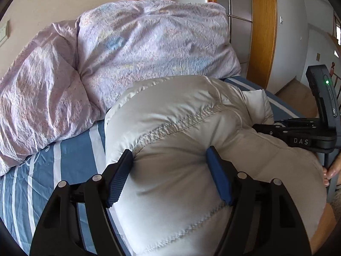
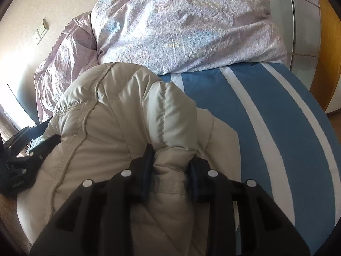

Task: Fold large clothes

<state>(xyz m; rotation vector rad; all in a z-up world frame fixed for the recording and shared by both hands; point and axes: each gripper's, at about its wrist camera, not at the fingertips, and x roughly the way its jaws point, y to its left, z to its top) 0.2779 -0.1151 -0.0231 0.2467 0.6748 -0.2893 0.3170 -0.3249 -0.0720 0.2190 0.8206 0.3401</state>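
Observation:
A puffy cream quilted jacket (image 1: pixel 181 128) lies bunched on the blue-and-white striped bed; it also shows in the right wrist view (image 2: pixel 119 111). My left gripper (image 1: pixel 170 155) has its blue pads pressed into a thick fold of the jacket from both sides. My right gripper (image 2: pixel 170 155) squeezes a narrower bunch of the jacket between its fingers. The right gripper also shows at the right edge of the left wrist view (image 1: pixel 262 128), its tips against the jacket. The left gripper shows at the left edge of the right wrist view (image 2: pixel 42 147).
A crumpled lilac duvet (image 1: pixel 127 49) is piled on the far side of the bed, behind the jacket, and shows in the right wrist view (image 2: pixel 181 27) too. The striped sheet (image 2: pixel 277 128) lies bare to the right. A wooden door frame (image 1: pixel 262 32) stands beyond the bed.

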